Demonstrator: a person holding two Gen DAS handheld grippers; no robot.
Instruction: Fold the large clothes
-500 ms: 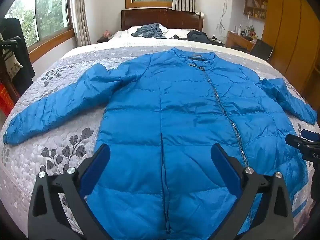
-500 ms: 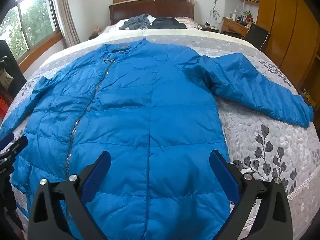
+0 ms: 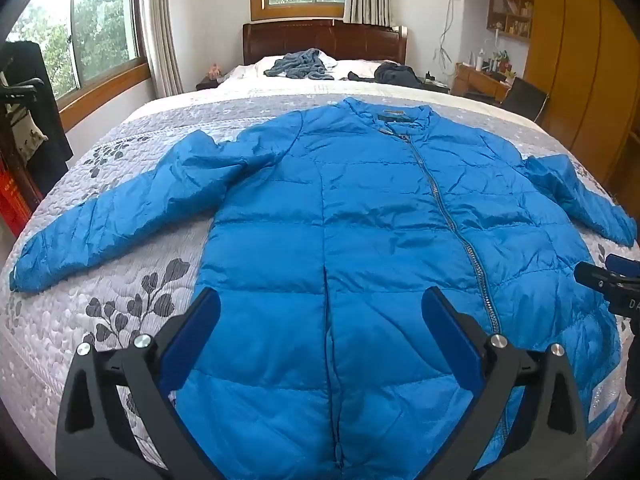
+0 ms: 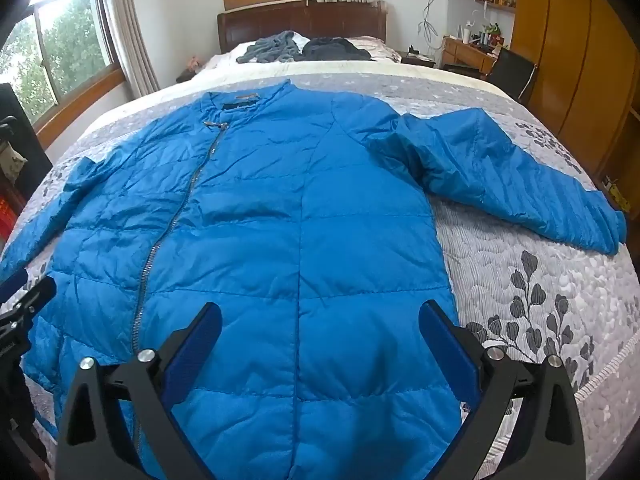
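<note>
Jacket: the blue padded jacket (image 3: pixel 360 240) lies face up and zipped on the bed (image 3: pixel 100 320), collar at the far end, hem at the near edge, both sleeves spread out to the sides.
Left tool: the left tool (image 3: pixel 320 336) hovers over the near hem, its jaws wide apart and holding nothing.
Right tool: the right tool (image 4: pixel 320 340) hovers over the near hem on the other half, jaws likewise wide apart and empty.
Handling: likely light, soft and puffy; the shiny shell looks slippery, so a shallow pinch may slide off and the padding may spring back after a fold.
Where to grip: the left sleeve (image 3: pixel 120 216) and right sleeve (image 4: pixel 520 184) near their cuffs look best for folding inward; take a deep bite through both layers at seams or hem.
Stage: folding not yet begun.
</note>
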